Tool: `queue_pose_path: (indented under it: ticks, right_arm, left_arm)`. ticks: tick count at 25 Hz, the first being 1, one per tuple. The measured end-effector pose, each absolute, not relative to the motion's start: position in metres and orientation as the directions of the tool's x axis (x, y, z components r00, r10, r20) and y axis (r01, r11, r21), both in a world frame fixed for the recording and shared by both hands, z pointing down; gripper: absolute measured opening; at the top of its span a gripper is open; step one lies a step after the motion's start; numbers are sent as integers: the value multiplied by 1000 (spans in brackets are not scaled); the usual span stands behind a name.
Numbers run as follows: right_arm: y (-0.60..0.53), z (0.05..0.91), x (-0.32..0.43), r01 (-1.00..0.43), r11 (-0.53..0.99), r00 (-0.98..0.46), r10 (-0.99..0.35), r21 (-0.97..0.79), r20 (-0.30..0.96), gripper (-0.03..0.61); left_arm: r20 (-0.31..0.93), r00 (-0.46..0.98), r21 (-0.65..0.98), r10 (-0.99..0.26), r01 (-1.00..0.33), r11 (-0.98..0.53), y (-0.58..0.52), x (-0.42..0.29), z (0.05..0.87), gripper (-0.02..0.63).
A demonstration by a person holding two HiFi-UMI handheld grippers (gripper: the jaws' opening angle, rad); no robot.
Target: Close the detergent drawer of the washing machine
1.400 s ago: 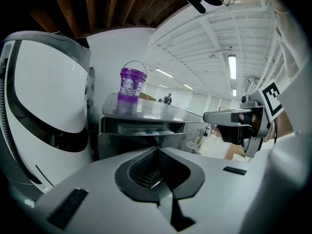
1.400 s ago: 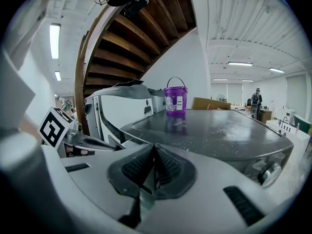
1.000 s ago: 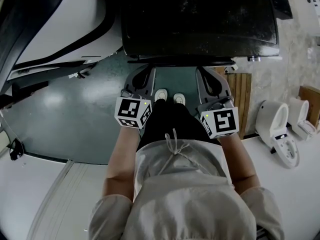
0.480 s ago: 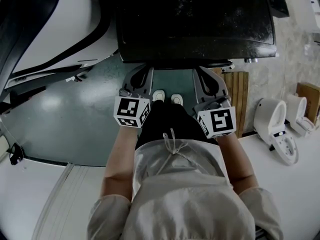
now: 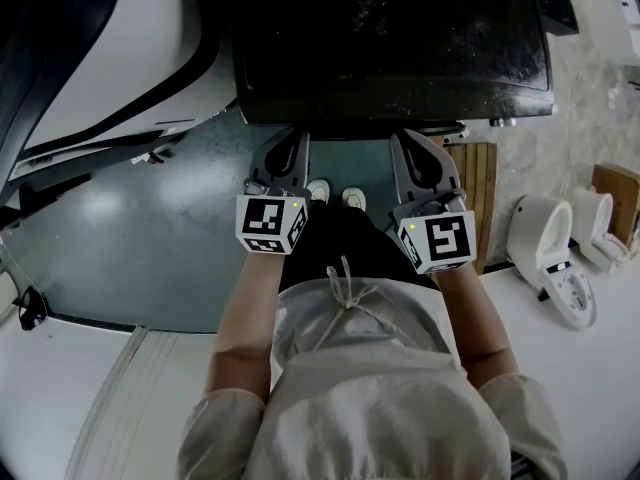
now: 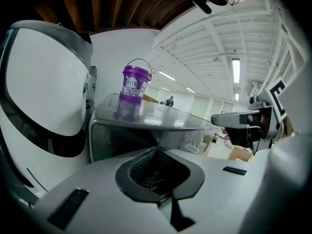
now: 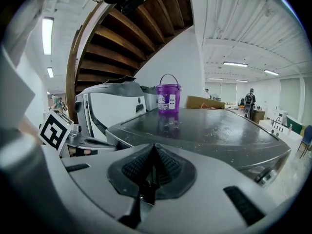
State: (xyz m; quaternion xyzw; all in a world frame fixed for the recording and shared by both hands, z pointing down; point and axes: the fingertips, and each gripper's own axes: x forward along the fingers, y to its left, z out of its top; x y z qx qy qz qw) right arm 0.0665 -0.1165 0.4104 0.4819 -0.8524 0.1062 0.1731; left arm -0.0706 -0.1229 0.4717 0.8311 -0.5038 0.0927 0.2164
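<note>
- Movement over the last second is slight: your left gripper [image 5: 297, 143] and right gripper [image 5: 405, 143] have edged a little to your right and are otherwise held where they were, side by side in front of your body.
- Change came mostly from your head, which drew in towards the dark-topped machine [image 5: 390, 38] about a second ago. Its front edge has sat just beyond both sets of fingertips since then.
- Fingers on the left gripper [image 6: 157, 152] are pressed together with nothing between them. Those on the right gripper [image 7: 155, 147] are the same.
- Ahead of and above the left fingers you have the machine's front corner [image 6: 146, 116], with a purple bucket [image 6: 135, 83] standing on its top.
- Beyond the right fingers the same top [image 7: 204, 126] stretches away, and the bucket [image 7: 168, 99] stands at its far side.
- Drawer position is the gap: no view shows the detergent drawer. It is probably on the front face, below the top edge and under your fingertips, where the head view cannot reach.
- Reading for the task: nothing has touched the machine, so the close has not begun. You seem to be in the approach, and shut fingers suit a push.
- Next, you would likely need to lower the fingers until the front face comes into a gripper view.
</note>
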Motion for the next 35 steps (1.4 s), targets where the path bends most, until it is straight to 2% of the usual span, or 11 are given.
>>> queue_pose_path:
  ticks: [8, 18, 29, 35]
  right_arm:
    - [-107, 391, 63, -849, 528, -492, -787, -7, 371, 8]
    - [-81, 348, 75, -828, 561, -535, -782, -12, 320, 7]
    - [-55, 281, 85, -800, 600, -587, -772, -24, 245, 8]
    - [-48, 244, 92, -799, 602, -595, -786, -12, 171, 7]
  left_arm:
    - [429, 467, 228, -773, -884, -407, -115, -71, 468, 17]
    - [374, 471, 176, -799, -882, -437, -91, -78, 383, 18]
    - [223, 522, 26, -823, -848, -530, -58, -73, 258, 18]
    - [146, 509, -12, -849, -857, -515, -46, -78, 214, 18]
